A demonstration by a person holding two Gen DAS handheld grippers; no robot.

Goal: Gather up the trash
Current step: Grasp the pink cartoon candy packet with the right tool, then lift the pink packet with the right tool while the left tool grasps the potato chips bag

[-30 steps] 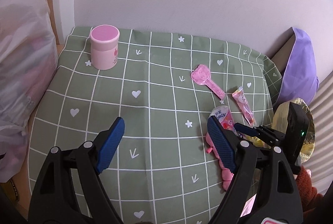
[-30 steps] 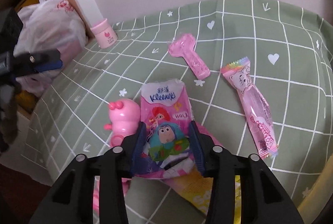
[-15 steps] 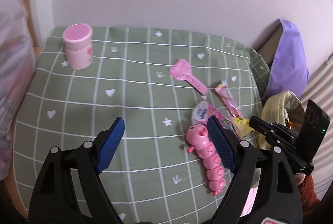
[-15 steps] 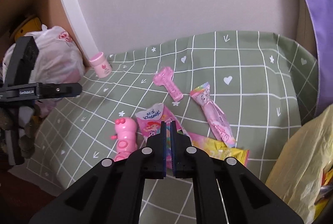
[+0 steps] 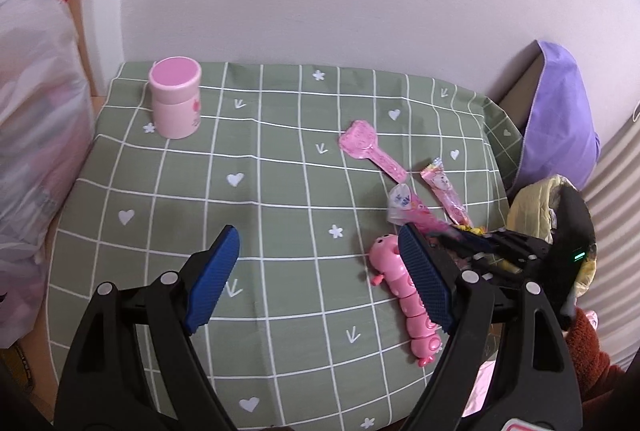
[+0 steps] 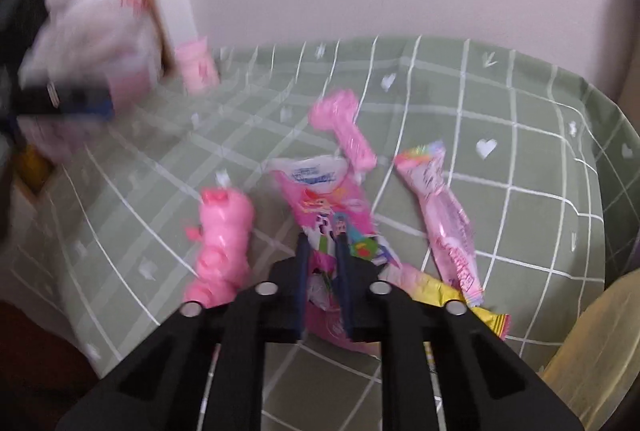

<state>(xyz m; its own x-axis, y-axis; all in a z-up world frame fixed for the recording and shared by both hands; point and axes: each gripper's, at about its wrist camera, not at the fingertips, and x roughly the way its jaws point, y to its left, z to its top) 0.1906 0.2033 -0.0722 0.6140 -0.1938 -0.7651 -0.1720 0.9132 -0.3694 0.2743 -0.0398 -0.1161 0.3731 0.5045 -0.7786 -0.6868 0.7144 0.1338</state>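
- The left gripper point(image 5: 316, 259) is seen at the bottom of its own view with blue-padded fingers point(image 5: 214, 271) spread wide; nothing is held between them.
- The right gripper point(image 6: 323, 251) is seen at lower centre of its view, fingers drawn narrow and clamped on the lower end of a pink tissue packet point(image 6: 328, 203), which lies mid-frame on the green checked cloth point(image 6: 520, 159).
- A pink caterpillar toy point(image 6: 224, 231) is noted just left of the packet; a long pink candy wrapper point(image 6: 444, 215) lies to its right.
- A pink spoon-shaped item point(image 5: 370, 149) is recorded right of centre in the left view.
- A pink lidded jar point(image 5: 175, 97) stands upright at upper left of the cloth.
- A yellow bag point(image 5: 532, 199) is visible at the right edge.
- The right view is motion-blurred, chiefly on its left side.
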